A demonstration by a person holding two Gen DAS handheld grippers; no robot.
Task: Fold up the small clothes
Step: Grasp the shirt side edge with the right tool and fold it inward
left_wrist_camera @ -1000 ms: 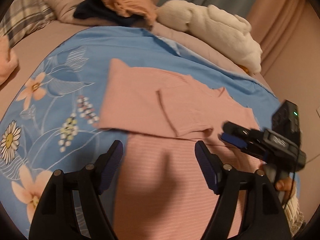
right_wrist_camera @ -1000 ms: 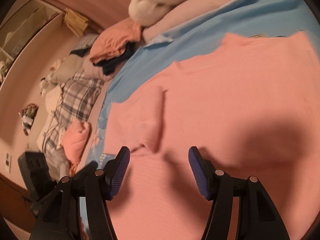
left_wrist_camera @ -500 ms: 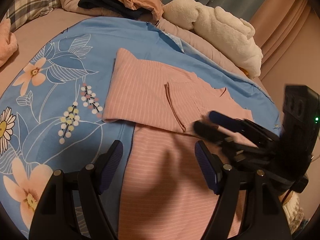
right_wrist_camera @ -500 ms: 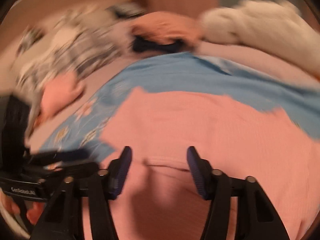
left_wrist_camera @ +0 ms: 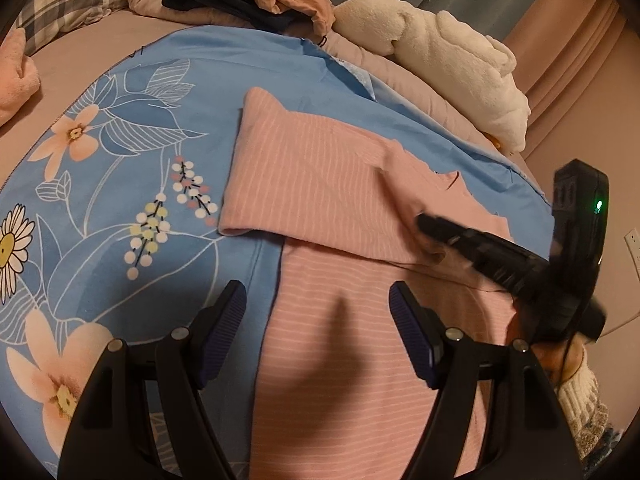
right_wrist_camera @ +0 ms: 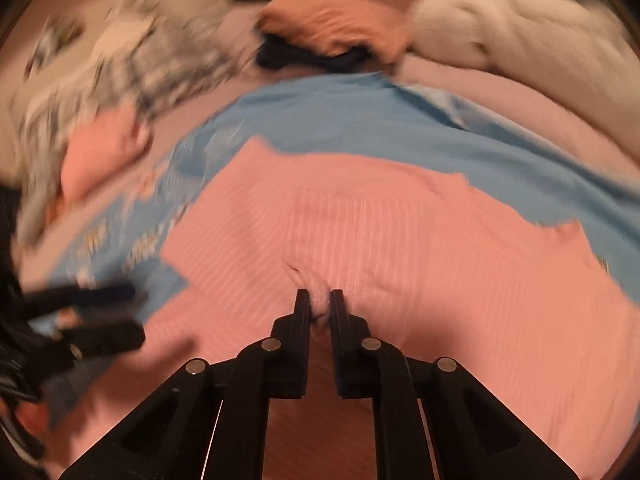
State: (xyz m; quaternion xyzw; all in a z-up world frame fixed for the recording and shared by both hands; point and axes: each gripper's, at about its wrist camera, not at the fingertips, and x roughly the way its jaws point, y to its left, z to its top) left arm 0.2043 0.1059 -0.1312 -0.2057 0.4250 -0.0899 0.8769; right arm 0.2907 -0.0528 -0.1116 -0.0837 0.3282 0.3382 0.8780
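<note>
Fabric pinched: right gripper [right_wrist_camera: 320,304] fingers nearly closed on ribbed pink top [left_wrist_camera: 320,184]; left gripper [left_wrist_camera: 318,312] fingers wide, holding nothing.

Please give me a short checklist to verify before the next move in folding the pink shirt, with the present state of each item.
1. Right tool shut on the pink striped knit shirt: ok, fabric is pinched between its fingers.
2. Left tool open and free: ok, it holds nothing.
3. Only the folded sleeve layer pinched, not the body beneath: cannot tell.
4. Shirt lying on the blue floral sheet: ok.
5. Far sleeve folded flat: ok in the left wrist view.
6. Right wrist view sharp: not ok, blurred.
</note>
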